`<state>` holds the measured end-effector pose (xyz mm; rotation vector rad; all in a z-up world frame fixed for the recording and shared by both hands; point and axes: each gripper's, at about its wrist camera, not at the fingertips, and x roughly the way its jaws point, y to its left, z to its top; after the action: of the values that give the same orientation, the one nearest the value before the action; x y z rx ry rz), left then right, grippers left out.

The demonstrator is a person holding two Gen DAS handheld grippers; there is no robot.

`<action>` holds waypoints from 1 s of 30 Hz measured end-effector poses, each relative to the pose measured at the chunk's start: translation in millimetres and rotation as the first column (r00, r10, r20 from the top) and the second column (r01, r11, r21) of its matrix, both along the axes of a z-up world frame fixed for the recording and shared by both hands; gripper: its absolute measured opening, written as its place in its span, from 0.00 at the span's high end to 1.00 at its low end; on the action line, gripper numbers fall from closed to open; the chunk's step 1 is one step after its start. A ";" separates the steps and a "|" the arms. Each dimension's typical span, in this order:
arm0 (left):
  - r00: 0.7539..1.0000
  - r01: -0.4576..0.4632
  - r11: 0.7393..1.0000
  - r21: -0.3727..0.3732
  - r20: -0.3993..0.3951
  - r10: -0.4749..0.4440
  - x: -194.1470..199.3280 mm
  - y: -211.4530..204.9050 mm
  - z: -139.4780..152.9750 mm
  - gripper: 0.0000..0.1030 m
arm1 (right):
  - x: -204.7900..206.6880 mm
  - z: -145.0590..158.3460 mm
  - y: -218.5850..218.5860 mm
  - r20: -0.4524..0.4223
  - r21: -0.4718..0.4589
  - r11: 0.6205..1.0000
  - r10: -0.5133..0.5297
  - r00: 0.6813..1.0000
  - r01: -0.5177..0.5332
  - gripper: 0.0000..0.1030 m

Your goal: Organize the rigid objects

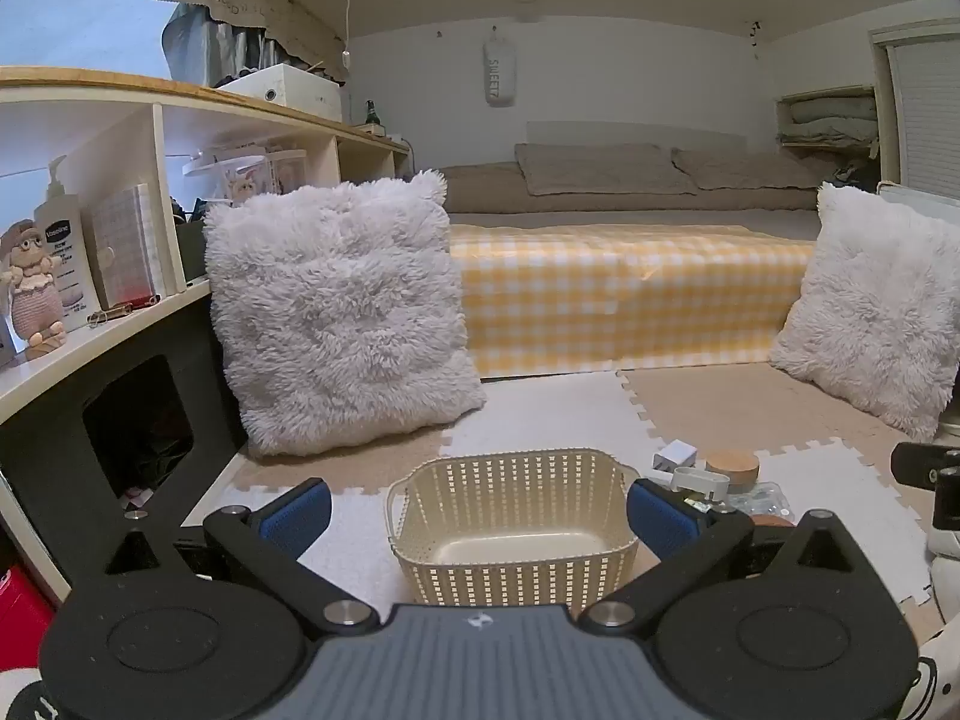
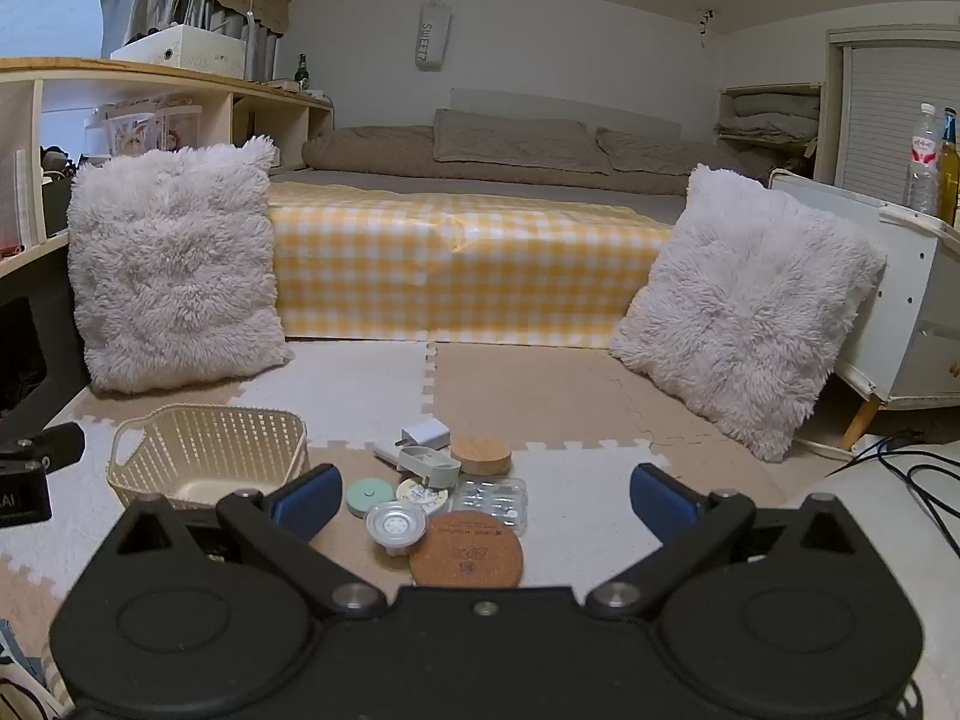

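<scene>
Both the left hand-held gripper and right hand-held gripper spread wide, empty, above bare mat beyond the basket.

"What's laid out on the mat?"

"A cream lattice basket, upright and empty. To its right sits a tight cluster: a white charger, a wooden lid, a grey-and-white clip-like piece, a mint disc."

"And nearer us?"

"A silvery cap, a clear plastic case lying flat, a cork coaster overlapping the case's front edge, and a printed round piece half buried among them."
</scene>
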<state>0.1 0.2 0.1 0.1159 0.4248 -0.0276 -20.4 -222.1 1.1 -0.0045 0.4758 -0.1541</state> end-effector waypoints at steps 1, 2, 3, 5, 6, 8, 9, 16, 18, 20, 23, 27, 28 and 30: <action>1.000 0.000 1.000 0.001 0.000 0.000 0.0 0.0 0.0 0.00 | 0.1 -0.1 0.2 0.000 -0.002 1.000 -0.001 1.000 0.001 0.00; 1.000 0.000 1.000 0.002 0.001 0.000 0.0 0.0 0.0 0.00 | 0.2 -0.1 0.2 0.000 -0.002 1.000 -0.001 1.000 0.001 0.00; 1.000 0.000 1.000 0.001 0.001 0.000 0.0 0.0 0.0 0.00 | 0.3 -0.2 0.3 -0.001 -0.002 1.000 -0.001 1.000 0.001 0.00; 1.000 0.000 1.000 0.001 0.001 0.000 0.2 0.0 0.0 0.00 | 0.5 -0.3 0.1 -0.002 -0.002 1.000 -0.002 1.000 0.002 0.00; 1.000 0.000 1.000 0.001 0.001 0.000 0.2 0.1 0.0 0.00 | 0.5 -0.3 -0.1 -0.002 -0.001 1.000 -0.002 1.000 0.002 0.00; 1.000 0.000 1.000 0.001 0.001 0.000 0.4 0.3 0.1 0.00 | 0.5 -0.2 -0.7 -0.002 -0.001 1.000 -0.003 1.000 0.003 0.00; 1.000 0.000 1.000 0.001 0.002 0.000 0.0 0.1 0.3 0.00 | 0.8 -0.7 0.7 -0.002 -0.004 1.000 0.000 1.000 0.000 0.00; 1.000 0.000 1.000 0.002 0.003 0.000 -0.1 -0.1 0.0 0.00 | 0.8 -1.0 -0.2 -0.005 -0.006 1.000 0.000 1.000 0.000 0.00; 1.000 0.000 1.000 0.001 0.003 0.000 -0.1 -0.1 0.0 0.00 | 0.7 -1.1 -0.6 -0.005 -0.005 1.000 0.000 1.000 0.000 0.00; 1.000 0.000 1.000 0.001 0.003 0.000 -0.1 0.0 0.0 0.00 | 0.7 -1.3 -0.6 -0.005 -0.006 1.000 0.000 1.000 0.000 0.00; 1.000 0.000 1.000 0.001 0.003 0.000 0.0 -0.1 0.0 0.00 | 0.6 -1.7 -0.5 -0.006 -0.005 1.000 0.000 1.000 0.000 0.00; 1.000 0.001 1.000 0.000 0.003 -0.001 -0.1 0.0 0.0 0.00 | 0.6 -2.1 -0.5 -0.006 -0.005 1.000 0.000 1.000 0.000 0.00; 1.000 0.000 1.000 0.000 0.003 0.000 -0.1 0.0 0.0 0.00 | 0.5 -2.2 -0.5 -0.007 -0.005 1.000 0.000 1.000 0.000 0.00; 1.000 0.000 1.000 0.000 0.003 0.000 -0.1 -0.1 0.0 0.00 | 0.4 -2.1 -0.6 -0.006 -0.005 1.000 0.000 1.000 0.000 0.00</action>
<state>0.1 0.1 0.1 0.1159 0.4223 -0.0275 -20.0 -222.6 -1.0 -0.0096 0.4819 -0.1552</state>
